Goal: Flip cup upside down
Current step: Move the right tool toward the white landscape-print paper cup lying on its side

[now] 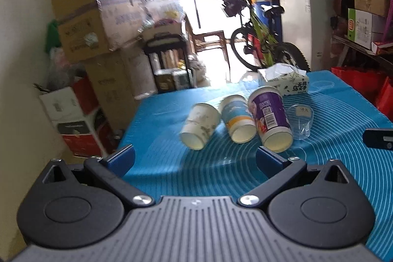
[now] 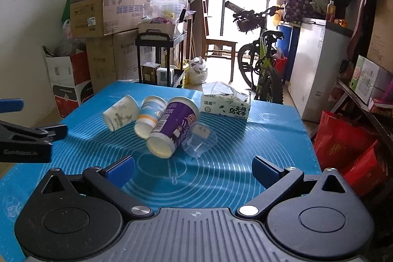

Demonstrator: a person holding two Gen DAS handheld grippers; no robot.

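Holding both the left claw (image 1: 195, 157) and right claw (image 2: 192, 169) spread wide and empty, you have every cup (image 2: 172, 130) lying sideways on the tabletop (image 2: 270, 139) (none flipped yet).

Four cups lie on their sides in a row, mouths toward the cameras: a white cup (image 1: 200, 125) with faint print at the left; a blue-and-orange cup (image 1: 237, 118) beside it; a taller purple cup (image 1: 269, 118) touching that; a clear plastic cup (image 1: 301, 122) at the right.
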